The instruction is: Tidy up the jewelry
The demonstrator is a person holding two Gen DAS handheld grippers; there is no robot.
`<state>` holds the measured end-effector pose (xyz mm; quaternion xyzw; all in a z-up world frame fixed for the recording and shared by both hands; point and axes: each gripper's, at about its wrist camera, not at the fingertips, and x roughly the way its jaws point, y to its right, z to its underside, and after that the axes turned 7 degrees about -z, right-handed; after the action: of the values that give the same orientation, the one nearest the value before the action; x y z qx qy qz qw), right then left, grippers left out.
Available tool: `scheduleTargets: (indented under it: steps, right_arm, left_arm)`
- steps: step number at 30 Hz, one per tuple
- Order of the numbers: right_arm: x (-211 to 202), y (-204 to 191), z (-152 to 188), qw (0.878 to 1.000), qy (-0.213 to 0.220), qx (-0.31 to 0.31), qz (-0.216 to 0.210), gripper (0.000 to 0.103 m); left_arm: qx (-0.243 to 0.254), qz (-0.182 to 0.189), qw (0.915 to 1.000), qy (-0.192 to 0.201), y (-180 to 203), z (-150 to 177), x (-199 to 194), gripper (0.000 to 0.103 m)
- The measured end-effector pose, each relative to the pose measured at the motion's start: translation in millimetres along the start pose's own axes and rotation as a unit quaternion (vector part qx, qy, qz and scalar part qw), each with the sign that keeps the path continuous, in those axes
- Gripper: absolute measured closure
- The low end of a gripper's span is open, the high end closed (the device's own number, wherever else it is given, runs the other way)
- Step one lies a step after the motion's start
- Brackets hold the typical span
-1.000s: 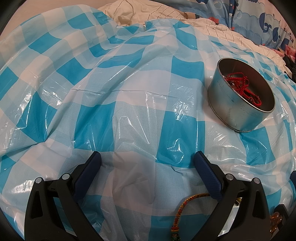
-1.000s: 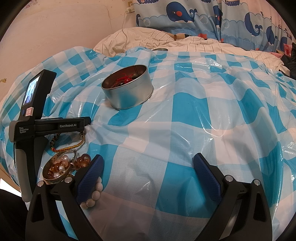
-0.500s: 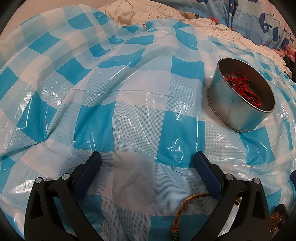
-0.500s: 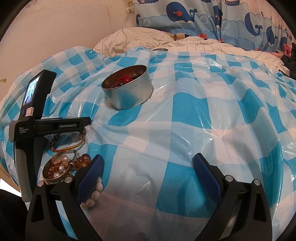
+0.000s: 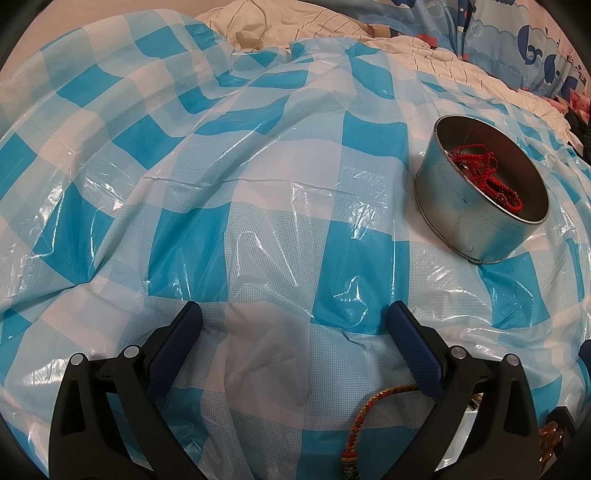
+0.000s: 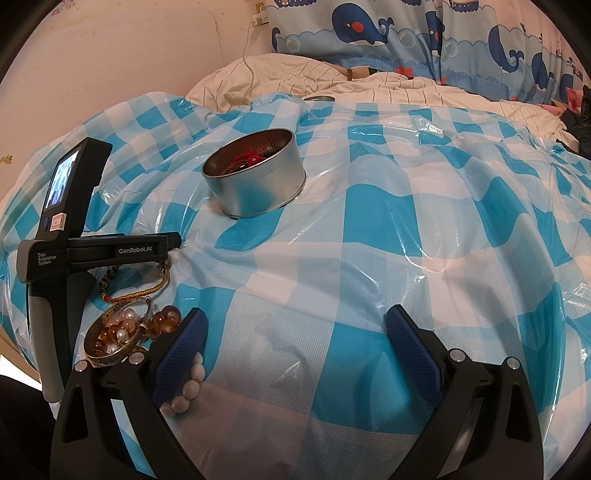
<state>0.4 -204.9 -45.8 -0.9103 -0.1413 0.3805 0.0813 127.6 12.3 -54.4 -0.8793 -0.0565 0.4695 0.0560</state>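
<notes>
A round metal tin (image 5: 480, 206) (image 6: 255, 184) stands on the blue-and-white checked plastic sheet (image 5: 258, 184) (image 6: 406, 240), with a red cord bracelet (image 5: 484, 173) (image 6: 249, 158) inside. My left gripper (image 5: 293, 325) is open over bare sheet, the tin to its upper right. A braided orange-yellow cord (image 5: 369, 410) runs under its right finger. My right gripper (image 6: 293, 328) is open too. By its left finger lie a pile of amber and pearl beads with a gold bangle (image 6: 122, 332) and a white bead bracelet (image 6: 186, 387). A braided bracelet (image 6: 140, 291) lies just beyond.
The left hand-held gripper body with its small screen (image 6: 62, 236) stands at the left in the right wrist view. Behind the sheet are striped bedding (image 6: 332, 81), a whale-print curtain (image 6: 406, 33) and a white cable (image 6: 247, 48) on the wall.
</notes>
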Motion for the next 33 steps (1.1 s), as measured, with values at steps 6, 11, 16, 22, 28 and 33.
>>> scheduleTargets:
  steps: [6, 11, 16, 22, 28, 33]
  right_arm:
    - [0.1, -1.0, 0.0, 1.0, 0.0, 0.0, 0.001, 0.009]
    - [0.1, -0.3, -0.1, 1.0, -0.001, -0.001, 0.002, 0.009]
    - [0.3, 3.9, 0.8, 1.0, -0.005, -0.001, 0.007, 0.008]
    - [-1.1, 5.6, 1.9, 1.0, -0.009, 0.0, 0.009, 0.008]
    - [-1.3, 4.1, 2.6, 1.0, -0.013, 0.001, 0.007, 0.007]
    - [-2.7, 4.8, 2.3, 1.0, -0.014, 0.006, 0.002, 0.007]
  left_arm:
    - [0.0, 0.0, 1.0, 0.0, -0.2, 0.1, -0.1, 0.007]
    - [0.0, 0.0, 1.0, 0.0, -0.1, 0.1, -0.1, 0.007]
    - [0.0, 0.0, 1.0, 0.0, 0.2, -0.2, 0.1, 0.007]
    - [0.0, 0.0, 1.0, 0.0, 0.3, -0.3, 0.2, 0.007]
    - [0.0, 0.0, 1.0, 0.001, 0.3, -0.3, 0.1, 0.007]
    - [0.0, 0.0, 1.0, 0.001, 0.4, -0.5, 0.2, 0.007]
